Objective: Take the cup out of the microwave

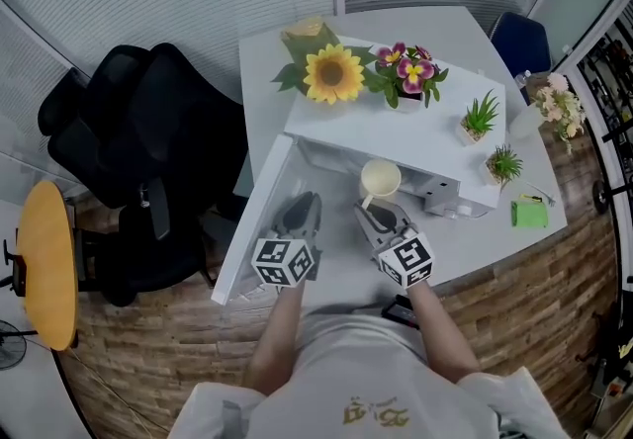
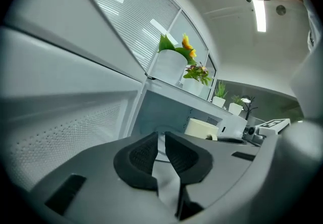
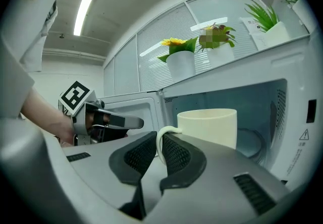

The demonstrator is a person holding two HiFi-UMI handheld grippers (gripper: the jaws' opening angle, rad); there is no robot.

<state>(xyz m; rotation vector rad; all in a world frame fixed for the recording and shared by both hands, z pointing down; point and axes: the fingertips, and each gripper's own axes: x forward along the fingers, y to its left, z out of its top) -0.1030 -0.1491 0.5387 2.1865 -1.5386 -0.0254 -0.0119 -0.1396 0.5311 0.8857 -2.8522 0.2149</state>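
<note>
A cream cup (image 1: pixel 381 176) hangs just in front of the open white microwave (image 1: pixel 396 135). My right gripper (image 1: pixel 374 213) is shut on the cup's thin handle (image 3: pixel 161 137); in the right gripper view the cup (image 3: pixel 209 126) stands upright just beyond the jaws, before the blue-grey cavity (image 3: pixel 252 102). The microwave door (image 1: pixel 259 215) is swung open to the left. My left gripper (image 1: pixel 302 205) sits beside that door, level with the right one, jaws drawn together with nothing between them. From the left gripper view (image 2: pixel 160 140) the cup (image 2: pixel 201 128) shows to the right and the door's inner face (image 2: pixel 60 132) to the left.
On top of the microwave stand a sunflower pot (image 1: pixel 333 74), a pink flower pot (image 1: pixel 407 71) and two small green plants (image 1: pixel 481 118). A green object (image 1: pixel 529 214) lies on the table's right. A black office chair (image 1: pixel 148 150) and a yellow round stool (image 1: pixel 47 264) stand at the left.
</note>
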